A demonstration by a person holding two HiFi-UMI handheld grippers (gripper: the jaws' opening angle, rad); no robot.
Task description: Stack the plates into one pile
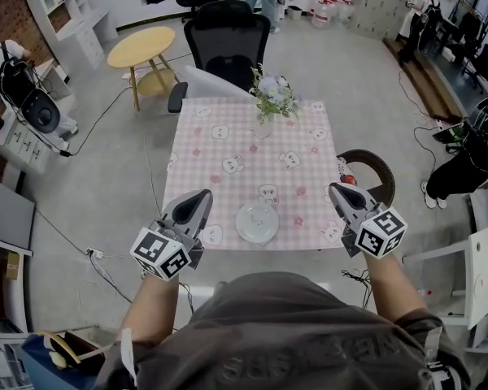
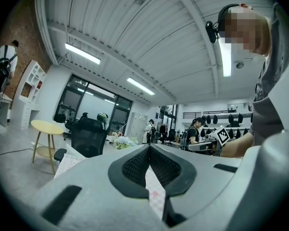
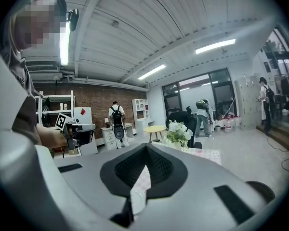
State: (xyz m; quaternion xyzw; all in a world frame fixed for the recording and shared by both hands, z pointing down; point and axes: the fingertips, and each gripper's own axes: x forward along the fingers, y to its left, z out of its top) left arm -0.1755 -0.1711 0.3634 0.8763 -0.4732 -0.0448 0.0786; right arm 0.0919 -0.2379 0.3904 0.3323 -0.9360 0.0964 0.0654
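A white pile of plates (image 1: 257, 222) sits on the pink checked tablecloth (image 1: 252, 153) near the table's front edge, between my two grippers. My left gripper (image 1: 198, 197) hovers just left of the pile, with its jaws shut and nothing in them. To the right of the pile my right gripper (image 1: 340, 190) is over the table's front right corner, also shut and empty. In the left gripper view the left gripper (image 2: 149, 148) has its pads meeting at the tip. The right gripper view shows the same for the right gripper (image 3: 145, 149). Both point level across the table.
A vase of white flowers (image 1: 272, 97) stands at the table's far edge, and a black office chair (image 1: 227, 43) is behind it. A dark round seat (image 1: 372, 169) is at the table's right side. A round yellow side table (image 1: 141, 49) stands far left. People stand around the room.
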